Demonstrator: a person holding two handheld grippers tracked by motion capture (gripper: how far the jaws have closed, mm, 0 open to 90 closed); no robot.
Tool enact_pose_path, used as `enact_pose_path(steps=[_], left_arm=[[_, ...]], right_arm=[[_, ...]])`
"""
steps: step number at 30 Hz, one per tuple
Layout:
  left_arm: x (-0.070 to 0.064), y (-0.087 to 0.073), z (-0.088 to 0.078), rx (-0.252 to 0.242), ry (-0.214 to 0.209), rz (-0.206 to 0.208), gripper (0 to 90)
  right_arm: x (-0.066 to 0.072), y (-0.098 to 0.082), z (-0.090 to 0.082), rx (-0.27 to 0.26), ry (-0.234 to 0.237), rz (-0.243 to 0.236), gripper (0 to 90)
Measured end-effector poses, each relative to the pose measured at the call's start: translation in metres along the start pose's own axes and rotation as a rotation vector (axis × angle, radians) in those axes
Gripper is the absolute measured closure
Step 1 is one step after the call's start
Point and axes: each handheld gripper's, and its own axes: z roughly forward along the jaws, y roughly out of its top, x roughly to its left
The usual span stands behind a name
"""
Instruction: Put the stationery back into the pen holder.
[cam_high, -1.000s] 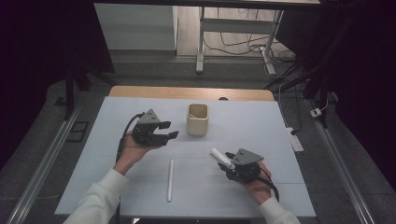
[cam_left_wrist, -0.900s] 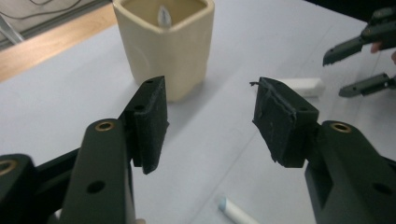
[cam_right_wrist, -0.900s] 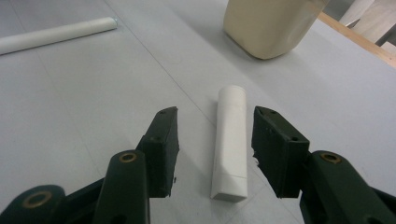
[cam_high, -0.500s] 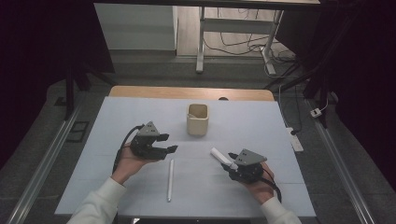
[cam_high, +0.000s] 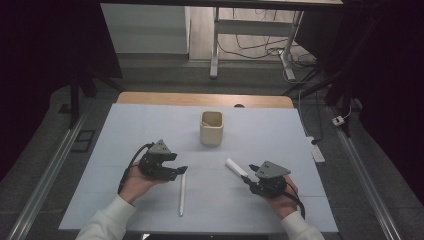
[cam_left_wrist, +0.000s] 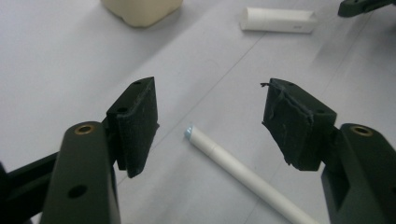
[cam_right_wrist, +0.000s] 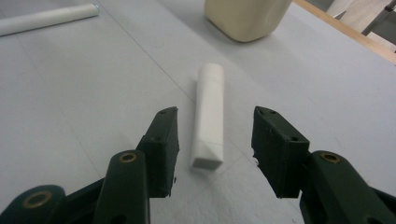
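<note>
1. No text, brand, number or sign is legible anywhere.
2. The short white tube (cam_left_wrist: 279, 20) bears a faint grey mark near one end — too small and blurred to read.
3. The cream cup (cam_high: 211, 127) and long white pen (cam_left_wrist: 243, 176) are plain — no print.

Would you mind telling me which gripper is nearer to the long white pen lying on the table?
Left. The left gripper hovers open right over the pen's far tip, while the right gripper sits well off to its side, by the short white tube.
</note>
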Motion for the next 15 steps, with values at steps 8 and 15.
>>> enact_pose_path(steps=[8,15], left_arm=[[-0.002,-0.005,0.004,0.042,0.001,-0.015,36.0],[-0.005,-0.007,0.008,0.065,-0.015,-0.029,36.9]], right_arm=[[-0.005,-0.008,-0.005,0.006,-0.021,0.014,50.5],[-0.009,-0.014,-0.01,0.011,-0.037,0.035,50.5]])
